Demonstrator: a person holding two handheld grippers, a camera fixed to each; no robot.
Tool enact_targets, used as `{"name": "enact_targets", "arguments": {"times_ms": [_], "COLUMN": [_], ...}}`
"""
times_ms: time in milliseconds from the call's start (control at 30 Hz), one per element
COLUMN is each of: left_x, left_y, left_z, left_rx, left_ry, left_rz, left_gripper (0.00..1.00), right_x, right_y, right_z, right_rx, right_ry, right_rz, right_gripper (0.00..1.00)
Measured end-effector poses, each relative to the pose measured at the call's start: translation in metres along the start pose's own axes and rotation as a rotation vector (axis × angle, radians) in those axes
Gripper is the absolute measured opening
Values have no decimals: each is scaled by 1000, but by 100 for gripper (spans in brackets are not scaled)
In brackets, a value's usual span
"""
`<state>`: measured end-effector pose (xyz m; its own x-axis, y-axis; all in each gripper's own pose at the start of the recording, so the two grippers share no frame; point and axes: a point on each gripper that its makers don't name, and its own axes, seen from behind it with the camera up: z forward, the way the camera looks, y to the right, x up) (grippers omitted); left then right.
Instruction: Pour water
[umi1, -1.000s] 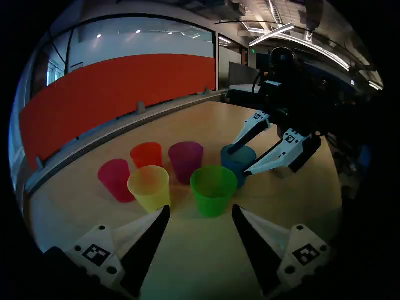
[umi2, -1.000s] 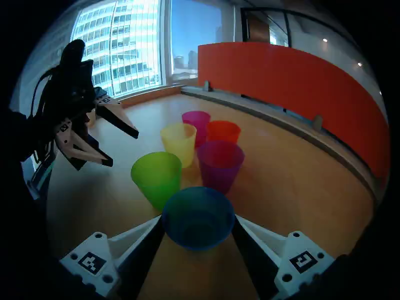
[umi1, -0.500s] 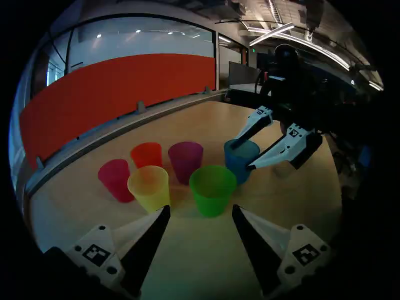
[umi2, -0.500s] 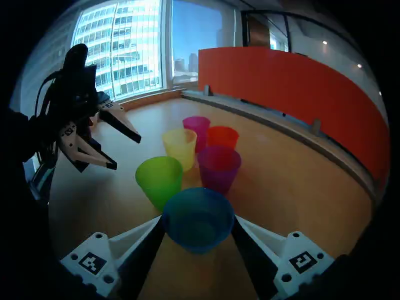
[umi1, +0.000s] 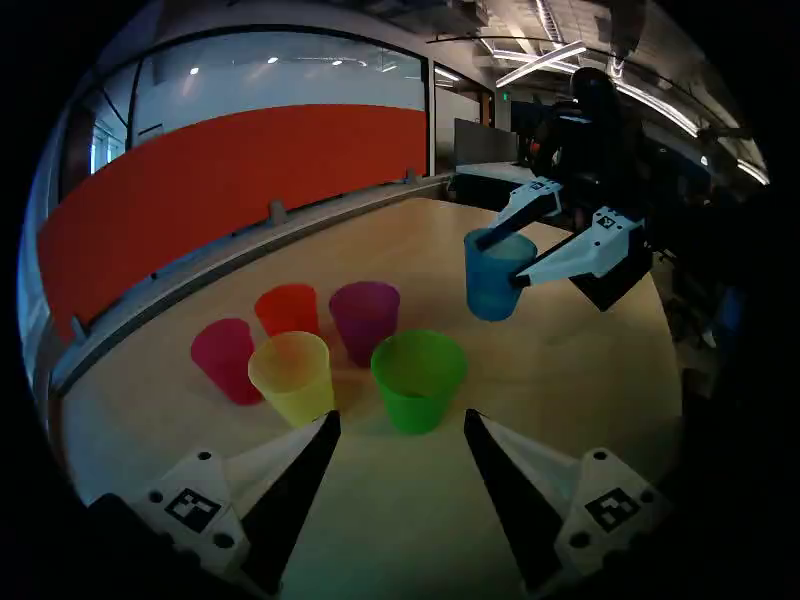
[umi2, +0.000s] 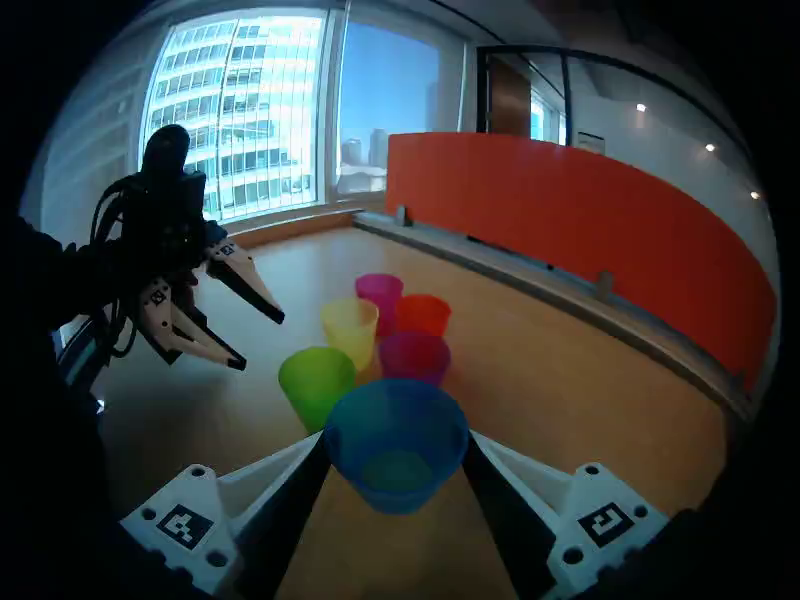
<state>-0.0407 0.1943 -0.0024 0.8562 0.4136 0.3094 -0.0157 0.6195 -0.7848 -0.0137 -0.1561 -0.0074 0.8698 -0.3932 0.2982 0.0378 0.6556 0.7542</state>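
Observation:
Five upright plastic cups cluster on the wooden table (umi1: 570, 350): pink (umi1: 225, 358), orange (umi1: 288, 308), purple (umi1: 364, 318), yellow (umi1: 292, 375) and green (umi1: 417, 378). My left gripper (umi1: 400, 415) stands open just in front of the green cup, with nothing between its fingers. A blue cup (umi1: 493, 285) hangs upright above the table to the right of the cluster, with my right gripper (umi1: 498, 263) shut on it. In the right gripper view the blue cup (umi2: 397, 470) sits between that gripper's (umi2: 397, 438) fingers, the green cup (umi2: 316, 384) is beyond it, and the open left gripper (umi2: 260, 343) is at left.
An orange partition wall (umi1: 230, 180) with a low ledge runs along the table's far side. Large windows (umi2: 250, 120) stand behind the left gripper. Bare tabletop (umi2: 580, 390) stretches to the right of the cups. A person's dark sleeve (umi2: 50, 290) holds the left gripper.
My right gripper has lifted the blue cup off the table, up and away from the cluster. The left gripper has barely moved.

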Motion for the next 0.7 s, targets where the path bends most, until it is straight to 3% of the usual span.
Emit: {"name": "enact_targets", "arguments": {"times_ms": [700], "left_x": [-1], "left_y": [9], "left_z": [24], "left_rx": [-22], "left_ry": [-30], "left_rz": [-8], "left_gripper": [92], "right_x": [39], "right_y": [14], "right_z": [-53], "right_rx": [-66], "right_ry": [120], "right_rz": [-7], "right_gripper": [91]}}
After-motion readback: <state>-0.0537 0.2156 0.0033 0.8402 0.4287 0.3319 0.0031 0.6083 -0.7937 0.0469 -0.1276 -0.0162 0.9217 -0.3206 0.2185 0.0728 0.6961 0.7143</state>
